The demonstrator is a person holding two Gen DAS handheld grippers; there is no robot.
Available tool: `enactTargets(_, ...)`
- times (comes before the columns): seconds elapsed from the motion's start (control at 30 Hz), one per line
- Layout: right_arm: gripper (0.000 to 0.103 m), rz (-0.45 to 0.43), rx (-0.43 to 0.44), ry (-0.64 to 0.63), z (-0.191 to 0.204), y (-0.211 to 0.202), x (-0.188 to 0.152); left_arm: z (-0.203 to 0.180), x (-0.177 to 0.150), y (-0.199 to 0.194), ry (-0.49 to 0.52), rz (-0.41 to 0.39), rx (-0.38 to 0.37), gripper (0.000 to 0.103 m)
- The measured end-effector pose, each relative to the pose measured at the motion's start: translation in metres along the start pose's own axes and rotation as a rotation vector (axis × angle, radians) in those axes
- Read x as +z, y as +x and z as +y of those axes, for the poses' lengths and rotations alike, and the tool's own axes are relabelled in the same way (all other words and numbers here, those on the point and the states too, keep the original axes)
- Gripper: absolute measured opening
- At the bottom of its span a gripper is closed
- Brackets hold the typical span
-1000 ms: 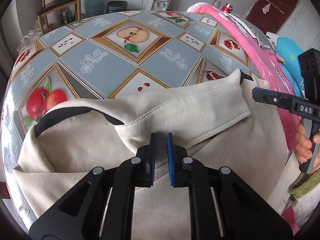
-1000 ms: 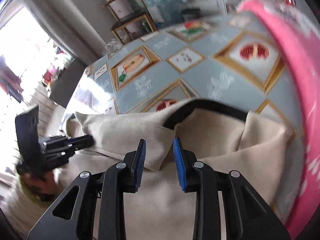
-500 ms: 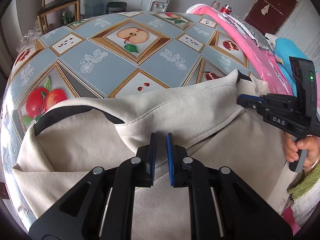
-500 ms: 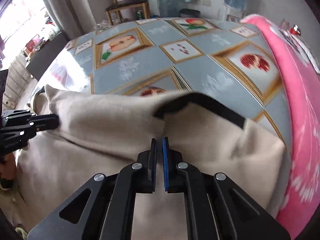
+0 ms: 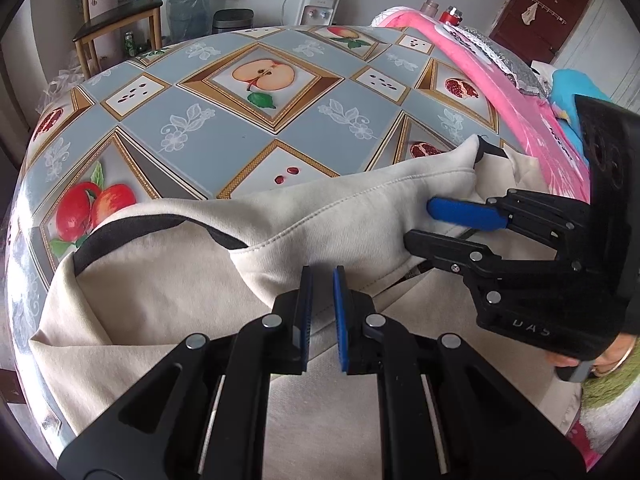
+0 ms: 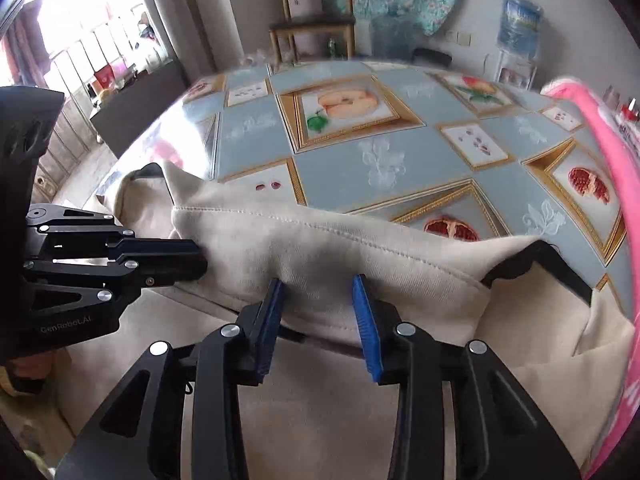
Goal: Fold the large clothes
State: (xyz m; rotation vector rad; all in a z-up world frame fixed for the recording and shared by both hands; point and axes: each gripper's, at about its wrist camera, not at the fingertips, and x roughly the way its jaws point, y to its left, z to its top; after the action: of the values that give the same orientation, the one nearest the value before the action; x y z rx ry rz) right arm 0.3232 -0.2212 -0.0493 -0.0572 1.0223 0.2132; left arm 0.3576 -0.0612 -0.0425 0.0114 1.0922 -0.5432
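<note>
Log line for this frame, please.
fold large clothes | left hand-held gripper nearly shut on beige garment fold | right hand-held gripper open at fold | tablecloth

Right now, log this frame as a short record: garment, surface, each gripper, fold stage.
garment: beige sweatshirt with black trim, part-folded, a sleeve laid across the body
surface: table under a fruit-print cloth
left gripper: narrow gap between the fingers, astride the sleeve's stitched edge; grip cannot be confirmed
right gripper: open, fingers either side of a sleeve fold
beside table: pink blanket on the right
fold stage: sleeve fold in progress; body not yet folded
</note>
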Motion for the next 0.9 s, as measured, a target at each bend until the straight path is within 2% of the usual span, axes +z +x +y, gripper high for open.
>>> enactTargets(0.1, 0.035, 0.007, 0.005, 0.051, -0.002, -0.014, 0.002, 0.000, 0.000, 0.000, 0.005, 0.000, 0.003, 0.011)
enactTargets(0.17, 0.035, -0.030, -0.051, 0.018, 0.000, -0.024, -0.001, 0.001, 0.000, -0.001, 0.005, -0.001, 0.000, 0.011)
enactTargets(0.23, 0.035, -0.001, -0.086, 0.050, -0.007, -0.019, -0.005, 0.002, 0.000, -0.001, -0.002, -0.001, -0.003, 0.011)
enactTargets(0.27, 0.035, 0.042, -0.071, 0.094, -0.018, -0.009, -0.010, 0.002, 0.000, -0.001, -0.006, 0.000, -0.004, 0.011)
enactTargets(0.3, 0.035, 0.021, -0.050, 0.106, -0.021, -0.011, -0.012, 0.002, 0.000, -0.001, -0.012, 0.001, -0.006, 0.011)
enactTargets(0.37, 0.035, 0.047, -0.046, 0.132, -0.022, -0.018, -0.010, 0.005, 0.002, -0.004, -0.048, 0.004, -0.012, 0.011)
enactTargets(0.47, 0.038, -0.010, 0.011, 0.132, -0.017, -0.056, -0.009, 0.005, 0.004, -0.031, -0.076, -0.056, -0.009, 0.012)
enactTargets(0.53, 0.059, -0.052, 0.017, 0.122, -0.013, -0.084, -0.013, 0.002, 0.002, -0.066, -0.073, -0.115, -0.020, 0.013)
enactTargets(0.57, 0.063, -0.079, 0.017, 0.122, -0.012, -0.101, -0.020, 0.001, -0.001, -0.083, -0.071, -0.139, -0.016, 0.016)
enactTargets(0.7, 0.074, -0.125, 0.052, 0.135, -0.008, -0.150, -0.057, -0.001, -0.033, -0.153, -0.072, -0.228, 0.032, 0.033)
enactTargets(0.83, 0.074, -0.092, 0.082, 0.179, 0.006, -0.169, -0.109, 0.001, -0.087, -0.198, -0.086, -0.260, 0.092, 0.042)
enactTargets(0.9, 0.074, -0.064, 0.096, 0.187, 0.015, -0.166, -0.129, 0.001, -0.118, -0.208, -0.090, -0.251, 0.158, 0.044)
